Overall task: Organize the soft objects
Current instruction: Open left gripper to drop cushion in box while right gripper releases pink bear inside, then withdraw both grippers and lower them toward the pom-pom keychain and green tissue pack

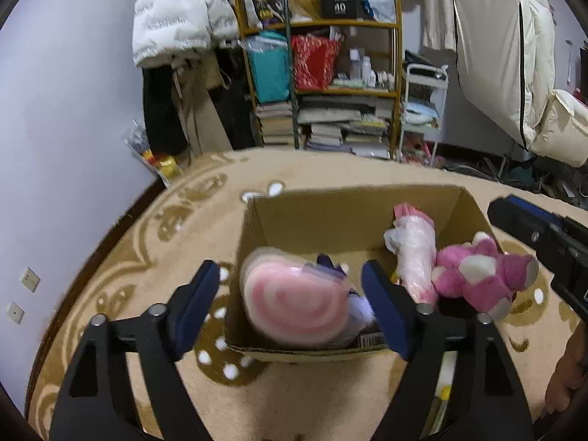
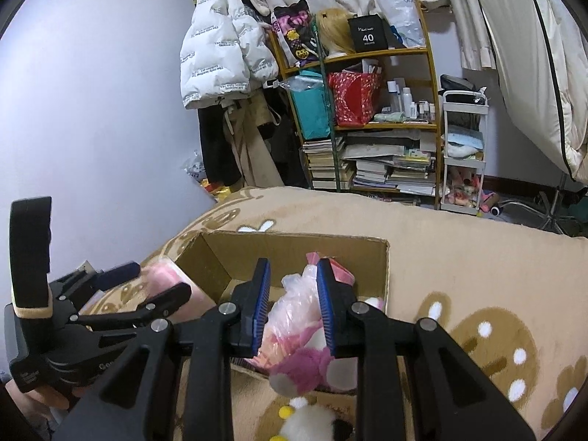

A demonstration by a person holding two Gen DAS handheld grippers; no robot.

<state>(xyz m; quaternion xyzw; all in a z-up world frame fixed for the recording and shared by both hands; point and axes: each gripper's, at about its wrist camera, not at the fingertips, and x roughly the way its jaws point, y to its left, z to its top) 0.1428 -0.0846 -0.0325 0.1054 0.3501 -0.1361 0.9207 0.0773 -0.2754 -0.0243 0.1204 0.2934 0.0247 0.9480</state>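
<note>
Left gripper [image 1: 294, 290] over near-left corner of cardboard box [image 1: 330, 213], jaws spread wide, pink swirl cushion [image 1: 294, 301] loose between them, inside the left wall. Right gripper [image 2: 294, 305] above box, jaws parted, gripping nothing. Bagged toy [image 1: 413, 253] and pink plush [image 1: 477, 275] crowd the right wall; box middle bare. Beige rug [image 1: 128, 257] surrounds the box
</note>
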